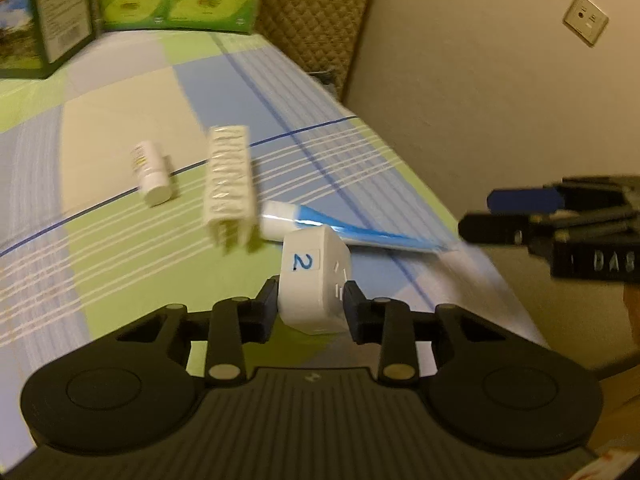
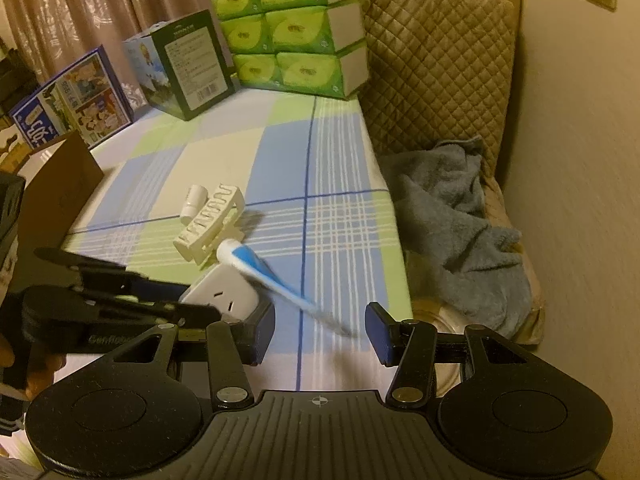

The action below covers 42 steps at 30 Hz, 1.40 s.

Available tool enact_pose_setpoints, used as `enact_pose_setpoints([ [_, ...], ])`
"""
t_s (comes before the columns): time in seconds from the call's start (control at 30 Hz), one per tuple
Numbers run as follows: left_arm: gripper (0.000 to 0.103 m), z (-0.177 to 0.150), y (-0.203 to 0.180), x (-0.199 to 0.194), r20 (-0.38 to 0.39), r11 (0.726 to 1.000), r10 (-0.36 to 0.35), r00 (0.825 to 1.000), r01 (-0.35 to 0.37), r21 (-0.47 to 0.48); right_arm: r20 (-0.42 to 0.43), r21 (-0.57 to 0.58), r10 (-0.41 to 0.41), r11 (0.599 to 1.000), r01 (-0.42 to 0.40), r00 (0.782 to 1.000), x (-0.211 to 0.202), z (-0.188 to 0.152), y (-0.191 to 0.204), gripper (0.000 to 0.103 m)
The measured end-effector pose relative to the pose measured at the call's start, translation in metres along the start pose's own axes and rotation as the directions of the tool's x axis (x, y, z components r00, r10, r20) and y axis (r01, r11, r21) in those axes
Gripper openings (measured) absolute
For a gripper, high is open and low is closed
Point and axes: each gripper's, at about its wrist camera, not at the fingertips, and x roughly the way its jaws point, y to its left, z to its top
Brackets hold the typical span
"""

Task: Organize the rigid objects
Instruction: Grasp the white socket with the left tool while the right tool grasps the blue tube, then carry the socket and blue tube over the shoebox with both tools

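Observation:
My left gripper (image 1: 310,304) is shut on a white plug adapter (image 1: 314,280) marked "2", held just above the checked tablecloth (image 1: 120,260). Beyond it lie a blue and white tube (image 1: 340,230), a cream hair claw clip (image 1: 229,184) and a small white bottle (image 1: 151,172). In the right wrist view my right gripper (image 2: 320,332) is open and empty, near the tube's flat end (image 2: 316,312). The adapter (image 2: 224,292), clip (image 2: 212,224), bottle (image 2: 194,200) and left gripper (image 2: 120,300) show there too.
Green tissue packs (image 2: 292,28) and printed boxes (image 2: 184,68) stand at the table's far edge. A brown box (image 2: 60,188) is at the left. A quilted chair with a grey towel (image 2: 460,224) is beside the table's right edge.

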Motion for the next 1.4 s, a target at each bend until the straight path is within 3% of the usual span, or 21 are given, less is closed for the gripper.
enact_pose_setpoints([
  [0.2,0.030,-0.022,0.035,-0.027,0.001,0.991,0.082,0.997,-0.082,-0.104,-0.005,-0.088,0.019,0.996,-0.019,1.000,0.020,0.013,0.011,0.048],
  [0.37,0.030,-0.041,0.063,-0.051,-0.004,0.966,0.168,0.986,-0.165,-0.201,-0.051,-0.202,0.051,0.978,-0.060,0.997,0.046,0.018,0.025,0.048],
  [0.6,0.030,-0.065,0.088,-0.078,-0.015,0.920,0.247,0.969,-0.239,-0.310,-0.114,-0.444,0.092,0.886,-0.133,0.989,0.084,0.009,0.053,0.048],
  [0.73,0.030,-0.078,0.093,-0.088,-0.017,0.906,0.260,0.966,-0.249,-0.342,-0.154,-0.533,0.099,0.830,-0.167,0.983,0.104,0.001,0.063,0.048],
  [0.83,0.030,-0.084,0.093,-0.093,-0.018,0.903,0.253,0.967,-0.243,-0.355,-0.157,-0.553,0.081,0.818,-0.156,0.984,0.112,-0.004,0.069,0.038],
  [1.03,0.032,-0.084,0.097,-0.089,-0.022,0.897,0.238,0.971,-0.228,-0.378,-0.184,-0.561,0.148,0.795,-0.228,0.972,0.103,-0.026,0.096,0.037],
  [1.4,0.029,-0.077,0.095,-0.079,-0.026,0.909,0.228,0.973,-0.223,-0.353,-0.173,-0.472,0.133,0.858,-0.201,0.976,0.101,-0.037,0.123,0.037],
])
